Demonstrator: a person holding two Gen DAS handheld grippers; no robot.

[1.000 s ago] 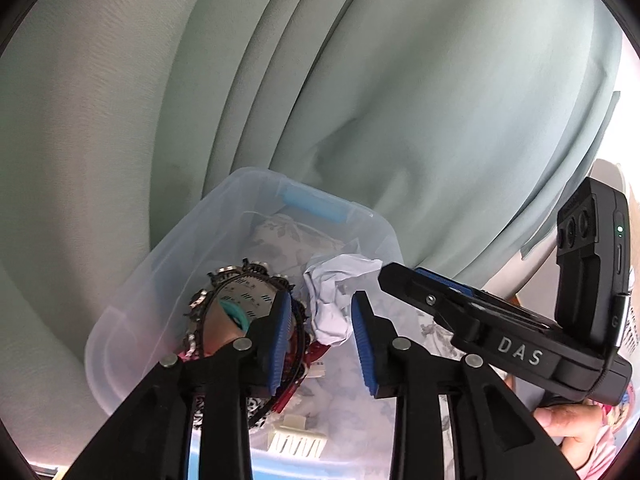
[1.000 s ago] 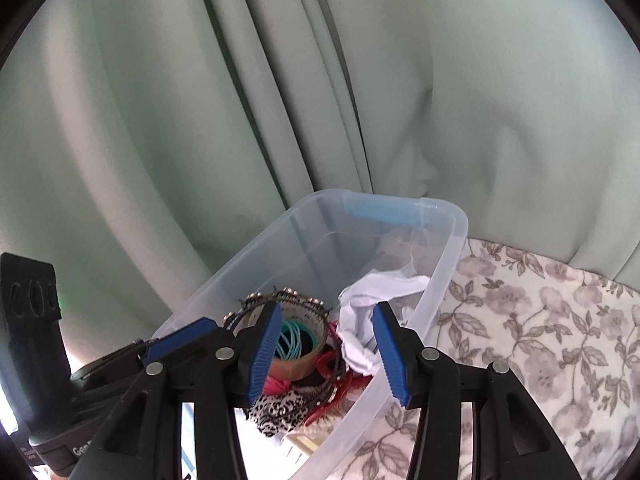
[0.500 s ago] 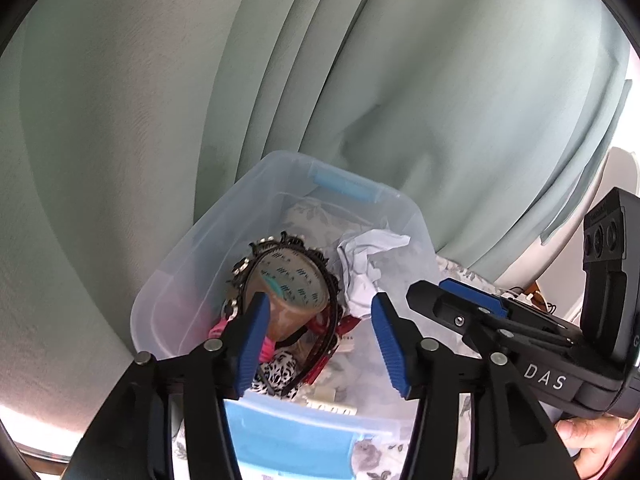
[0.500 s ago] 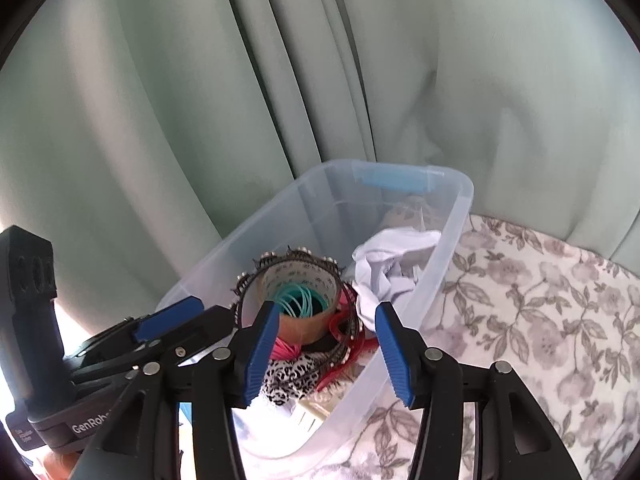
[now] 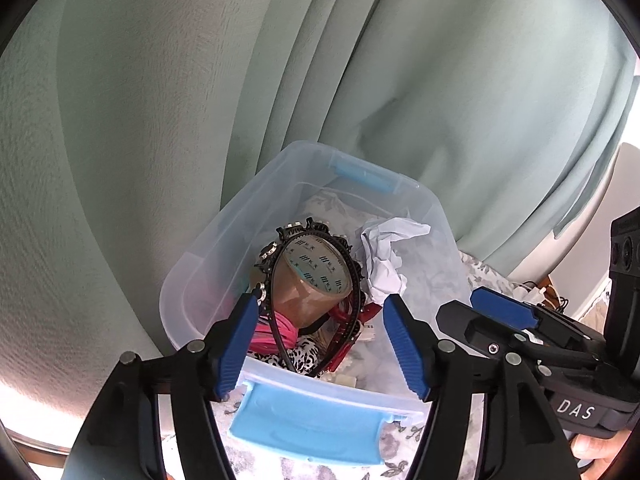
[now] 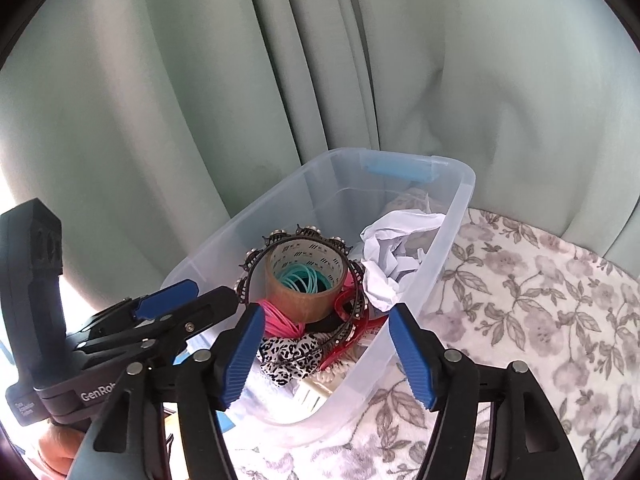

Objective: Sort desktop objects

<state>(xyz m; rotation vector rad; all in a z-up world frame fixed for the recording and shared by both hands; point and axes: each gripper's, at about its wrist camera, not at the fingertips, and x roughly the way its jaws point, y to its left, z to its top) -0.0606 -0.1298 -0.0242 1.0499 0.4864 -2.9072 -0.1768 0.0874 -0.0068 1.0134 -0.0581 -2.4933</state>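
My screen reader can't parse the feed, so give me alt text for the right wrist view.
The right gripper, jaws just opened and empty, hovers over a clear plastic bin holding a brown tape roll, studded headband, crumpled white paper and leopard-print fabric. The left gripper is alongside; floral cloth lies under the bin.

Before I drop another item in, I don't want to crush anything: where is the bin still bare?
The clear bin is bare at its far end, between the blue handle and the crumpled paper. The near half is crowded: tape roll, headbands, leopard-print fabric.
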